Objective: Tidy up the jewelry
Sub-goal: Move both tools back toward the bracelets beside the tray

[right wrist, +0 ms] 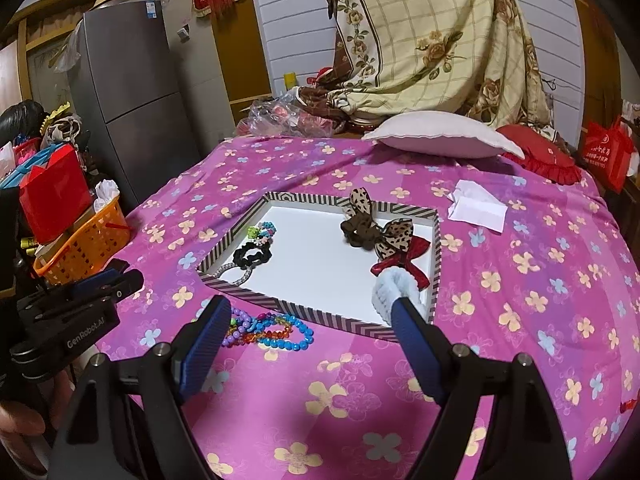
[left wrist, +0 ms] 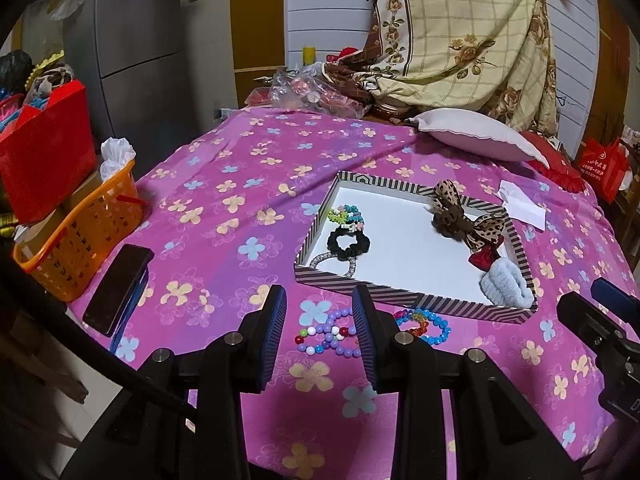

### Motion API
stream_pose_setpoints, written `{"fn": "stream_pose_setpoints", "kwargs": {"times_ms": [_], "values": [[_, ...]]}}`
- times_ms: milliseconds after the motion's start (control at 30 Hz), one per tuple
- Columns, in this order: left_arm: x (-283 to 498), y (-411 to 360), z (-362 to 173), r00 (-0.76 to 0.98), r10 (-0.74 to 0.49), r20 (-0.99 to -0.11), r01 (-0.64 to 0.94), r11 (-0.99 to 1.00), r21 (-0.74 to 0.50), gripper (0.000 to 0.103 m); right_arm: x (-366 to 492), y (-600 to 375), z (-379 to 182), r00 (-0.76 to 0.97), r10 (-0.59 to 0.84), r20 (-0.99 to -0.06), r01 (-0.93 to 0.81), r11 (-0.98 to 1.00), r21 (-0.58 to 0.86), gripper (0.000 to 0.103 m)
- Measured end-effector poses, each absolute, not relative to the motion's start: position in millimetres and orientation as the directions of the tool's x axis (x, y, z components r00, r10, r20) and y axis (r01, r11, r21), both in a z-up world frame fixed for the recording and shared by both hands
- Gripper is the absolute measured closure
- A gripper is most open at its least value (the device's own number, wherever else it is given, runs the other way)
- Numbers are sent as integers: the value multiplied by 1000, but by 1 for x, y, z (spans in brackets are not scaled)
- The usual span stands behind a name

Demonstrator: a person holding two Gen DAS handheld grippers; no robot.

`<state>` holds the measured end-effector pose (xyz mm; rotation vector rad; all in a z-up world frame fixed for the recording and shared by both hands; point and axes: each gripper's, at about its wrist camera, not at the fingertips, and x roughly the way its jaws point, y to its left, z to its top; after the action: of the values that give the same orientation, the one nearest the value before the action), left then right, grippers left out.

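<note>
Two bead bracelets [left wrist: 328, 334] still outside tray [left wrist: 416, 300], at its 7 o'clock; we hover left tongs [left wrist: 320, 312] and right tongs [right wrist: 308, 324] spread, empty; next: pinch one.

A pink cloth with pale flowers [right wrist: 500, 280] covers the worktop, and at its far edge lie a pale pillow [right wrist: 440, 136], a red frilled cushion [right wrist: 544, 156] and crumpled clear plastic bags [right wrist: 280, 118]. Behind them a cream floral blanket [right wrist: 432, 40] hangs over white panelled wall [right wrist: 280, 32], with brown wooden doors [left wrist: 256, 20] to the side. A tall grey fridge [right wrist: 132, 92] stands off the worktop's left edge, beside an orange basket [right wrist: 88, 248] and a red box [right wrist: 52, 196].
</note>
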<state>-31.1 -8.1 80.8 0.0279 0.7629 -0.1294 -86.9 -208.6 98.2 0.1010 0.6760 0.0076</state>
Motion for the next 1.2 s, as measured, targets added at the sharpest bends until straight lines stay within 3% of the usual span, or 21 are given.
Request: {"fn": "stream_pose_setpoints", "kwargs": {"times_ms": [1200], "values": [[-30,0,73,706,-86,-703,109,994,-12,67,-84,-207,87,757,54,-651,14,995,98,16]]}}
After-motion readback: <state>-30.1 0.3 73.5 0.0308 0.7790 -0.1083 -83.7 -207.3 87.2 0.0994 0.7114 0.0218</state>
